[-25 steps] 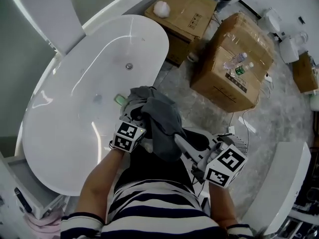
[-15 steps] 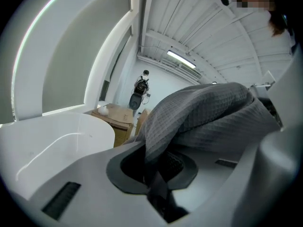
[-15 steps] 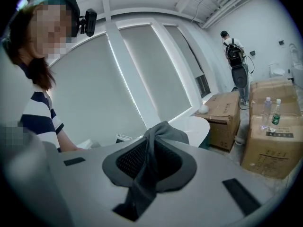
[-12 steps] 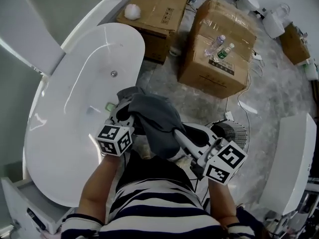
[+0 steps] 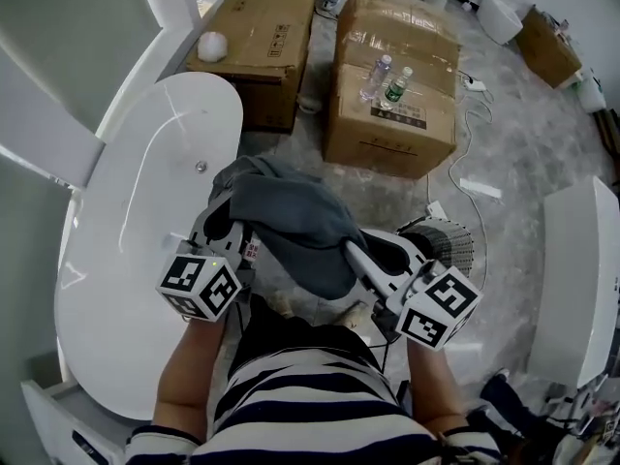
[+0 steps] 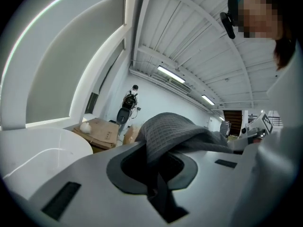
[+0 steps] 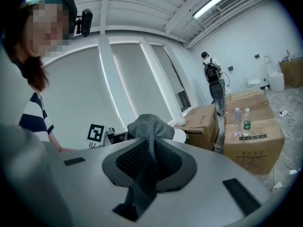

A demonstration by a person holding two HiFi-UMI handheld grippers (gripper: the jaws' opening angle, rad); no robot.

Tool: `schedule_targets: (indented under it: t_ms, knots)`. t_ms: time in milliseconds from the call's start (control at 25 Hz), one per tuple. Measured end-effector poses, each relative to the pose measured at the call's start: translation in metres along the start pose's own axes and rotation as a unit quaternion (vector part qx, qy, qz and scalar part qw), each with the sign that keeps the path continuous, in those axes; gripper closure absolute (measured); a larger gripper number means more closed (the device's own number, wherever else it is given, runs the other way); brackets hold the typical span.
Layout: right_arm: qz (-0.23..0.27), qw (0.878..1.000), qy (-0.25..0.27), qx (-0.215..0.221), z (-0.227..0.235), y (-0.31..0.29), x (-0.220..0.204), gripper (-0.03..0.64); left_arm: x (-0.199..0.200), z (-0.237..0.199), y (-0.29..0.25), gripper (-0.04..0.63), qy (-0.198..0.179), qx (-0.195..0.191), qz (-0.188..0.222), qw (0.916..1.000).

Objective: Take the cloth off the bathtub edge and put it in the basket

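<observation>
White bathtub (image 5: 126,211), one only, is at your left, with two cardboard boxes (image 5: 387,114) beyond. One grey cloth (image 5: 291,216) hangs clear of the tub edge, your left gripper (image 5: 232,223) and right gripper (image 5: 351,252) both clamped on it (the carry step, I judge). Next, swing it over the single basket (image 5: 455,245) and release. Two bottles (image 5: 376,74) stand on a box.

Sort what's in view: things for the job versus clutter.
Job:
- cloth, clamped in the left gripper and the right gripper
- bathtub
- basket

Lying about:
- boxes
- bottles on one box
- white ball on the other
</observation>
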State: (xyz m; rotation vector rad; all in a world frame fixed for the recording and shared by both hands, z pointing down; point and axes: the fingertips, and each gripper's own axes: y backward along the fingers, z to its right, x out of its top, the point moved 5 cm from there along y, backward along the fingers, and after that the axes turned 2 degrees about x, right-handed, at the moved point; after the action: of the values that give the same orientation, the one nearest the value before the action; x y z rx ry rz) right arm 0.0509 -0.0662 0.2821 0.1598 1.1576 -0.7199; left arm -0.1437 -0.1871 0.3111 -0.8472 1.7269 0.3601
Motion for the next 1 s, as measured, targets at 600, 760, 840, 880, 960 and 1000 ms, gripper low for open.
schedule_targets:
  t_ms: [600, 760, 840, 880, 960, 1000]
  knots:
    - [0.064, 0.994, -0.009, -0.085, 0.050, 0.087, 0.016, 0.541, 0.061, 0.138, -0.053, 0.551, -0.030, -0.139, 0.040, 0.9890]
    - [0.082, 0.991, -0.003, -0.108, 0.062, 0.118, 0.021, 0.541, 0.070, 0.184, -0.071, 0.551, -0.039, -0.193, 0.048, 0.9792]
    - [0.091, 0.988, -0.003, -0.122, 0.069, 0.135, 0.021, 0.541, 0.071, 0.209, -0.081, 0.551, -0.042, -0.221, 0.049, 0.9732]
    - [0.095, 0.987, -0.002, -0.129, 0.073, 0.143, 0.021, 0.541, 0.071, 0.221, -0.086, 0.551, -0.042, -0.233, 0.049, 0.9703]
    - [0.102, 0.984, 0.000, -0.145, 0.082, 0.162, 0.022, 0.541, 0.068, 0.245, -0.097, 0.551, -0.040, -0.258, 0.047, 0.9643]
    - [0.105, 0.983, 0.000, -0.153, 0.086, 0.171, 0.021, 0.541, 0.065, 0.257, -0.102, 0.551, -0.040, -0.269, 0.045, 0.9613]
